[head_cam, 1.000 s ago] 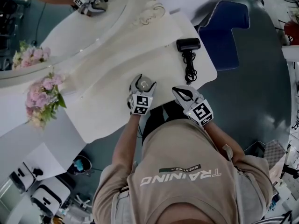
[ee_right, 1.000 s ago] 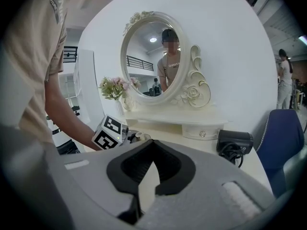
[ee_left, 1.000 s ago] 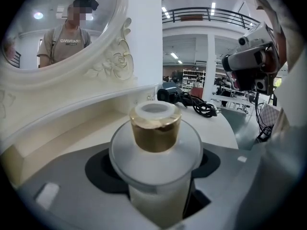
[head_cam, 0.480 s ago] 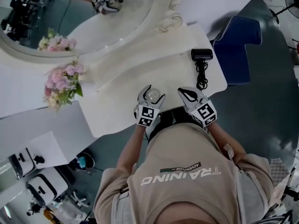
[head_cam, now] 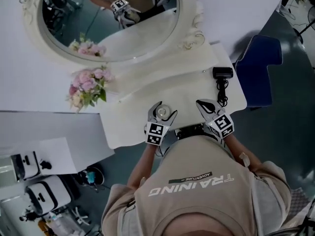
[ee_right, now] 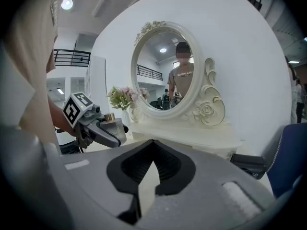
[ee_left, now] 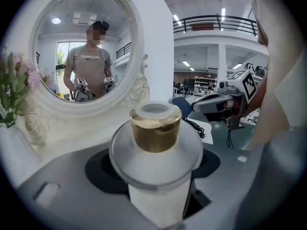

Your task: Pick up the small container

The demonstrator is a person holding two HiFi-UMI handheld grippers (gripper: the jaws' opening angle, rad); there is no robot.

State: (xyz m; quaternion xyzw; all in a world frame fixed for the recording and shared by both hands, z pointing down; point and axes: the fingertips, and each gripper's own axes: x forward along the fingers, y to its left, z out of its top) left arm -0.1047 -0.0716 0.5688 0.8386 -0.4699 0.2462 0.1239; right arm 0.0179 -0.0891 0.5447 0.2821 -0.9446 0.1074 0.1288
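Observation:
The small container is a frosted glass bottle with a gold neck and a clear cap. It stands upright between the jaws of my left gripper, which is shut on its body. In the head view the container is held over the front edge of the white vanity table. My right gripper is to its right, shut with nothing in it. In the right gripper view the right gripper points at the mirror, and the left gripper shows at the left, holding the container above the tabletop.
An oval white-framed mirror stands at the back of the table, with a bunch of pink flowers at its left. A black device with a coiled cord lies at the table's right end. A blue chair stands beyond it.
The head view has swung so that the whole mirror now shows. Both grippers stay close together at the table's front edge, the left one still gripping the container.

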